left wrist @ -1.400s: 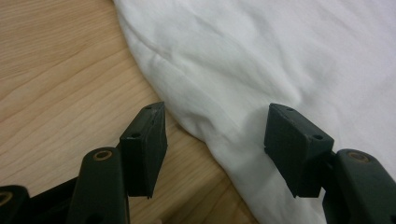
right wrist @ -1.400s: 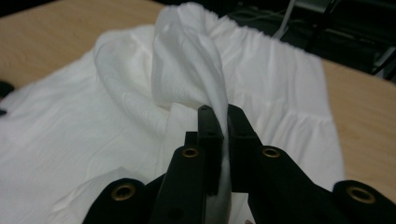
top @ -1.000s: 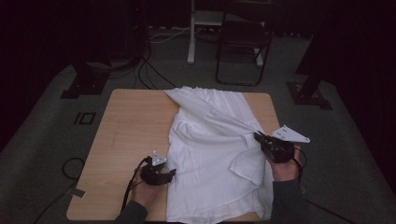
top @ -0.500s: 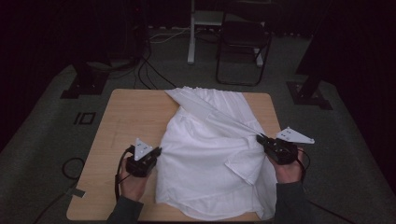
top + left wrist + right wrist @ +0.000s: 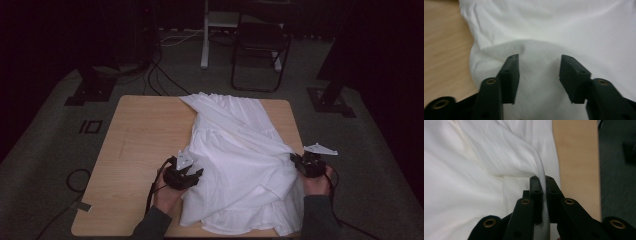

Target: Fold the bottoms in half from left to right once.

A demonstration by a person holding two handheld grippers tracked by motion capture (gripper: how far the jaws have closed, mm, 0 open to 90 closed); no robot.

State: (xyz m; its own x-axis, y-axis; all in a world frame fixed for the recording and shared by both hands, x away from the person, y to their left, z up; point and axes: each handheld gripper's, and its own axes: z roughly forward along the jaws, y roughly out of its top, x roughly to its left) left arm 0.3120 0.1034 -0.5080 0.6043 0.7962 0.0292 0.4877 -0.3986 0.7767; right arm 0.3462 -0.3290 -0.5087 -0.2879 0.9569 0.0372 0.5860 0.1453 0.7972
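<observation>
A white garment point(image 5: 240, 160) lies crumpled across the right half of the wooden table point(image 5: 140, 135). My left gripper point(image 5: 196, 175) sits at the garment's left edge; in the left gripper view it point(image 5: 539, 72) stands open, jaws wide apart over a rounded fold of the cloth point(image 5: 536, 52). My right gripper point(image 5: 296, 161) is at the garment's right edge near the table's side. In the right gripper view it point(image 5: 543, 195) is shut on a ridge of the white fabric point(image 5: 499, 157), which runs between the jaws.
Bare wood point(image 5: 135, 125) spreads over the table's left half. A dark folding chair point(image 5: 260, 45) and a white stand point(image 5: 206, 35) are on the floor beyond the far edge. Cables point(image 5: 160, 75) trail on the floor. The table's right edge point(image 5: 596, 170) is close to my right gripper.
My left gripper moved right from the table's left part onto the garment's edge. The garment's left side bunched inward. My right gripper stayed holding the cloth.
</observation>
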